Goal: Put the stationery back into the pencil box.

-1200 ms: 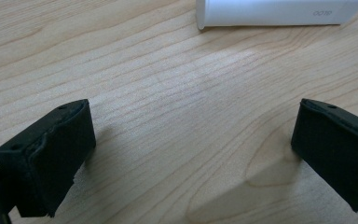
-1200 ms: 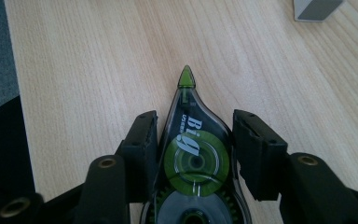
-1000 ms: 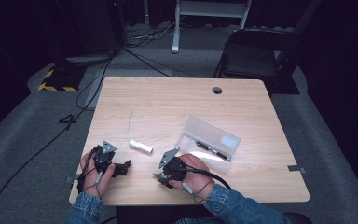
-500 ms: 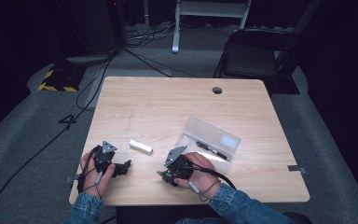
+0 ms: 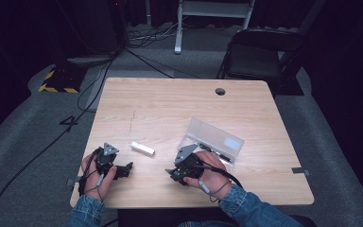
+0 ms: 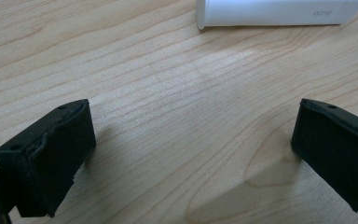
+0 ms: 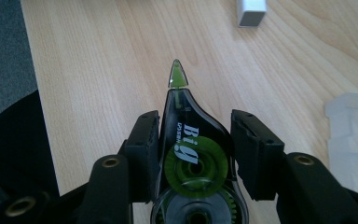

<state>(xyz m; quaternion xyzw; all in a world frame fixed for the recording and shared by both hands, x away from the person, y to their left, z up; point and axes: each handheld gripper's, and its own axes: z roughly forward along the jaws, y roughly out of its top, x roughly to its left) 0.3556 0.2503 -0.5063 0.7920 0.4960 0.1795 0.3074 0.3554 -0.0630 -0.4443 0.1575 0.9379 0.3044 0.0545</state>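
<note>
The right gripper (image 7: 195, 154) has its 2 black jaws pressed on the flanks of a correction tape dispenser with a smoky translucent shell and a green inner wheel (image 7: 193, 154); the dispenser sits upright between the pads, its green pointed tip (image 7: 177, 74) reaching out ahead over the pale wooden table (image 7: 98, 60); whether that tip touches the wood, I cannot tell. From the high view the right gripper (image 5: 179, 170) sits near the table's front edge, just beside the near left corner of a clear plastic case with its lid swung open (image 5: 215, 142); a few dark, slim items lie inside the case, too small to make out.

The left gripper (image 6: 191, 154) has its jaws standing wide apart with bare wood between them; nothing is gripped. A small white plastic cap, tube-shaped (image 6: 279, 11), lies on its side ahead of those jaws, apart from both pads. In the high view the left gripper (image 5: 118, 171) rests low at the front left of the table (image 5: 170, 104), and the white cap (image 5: 142, 148) lies between the 2 hands, nearer the left one. A dark folding chair (image 5: 255, 61) stands beyond the far edge.
</note>
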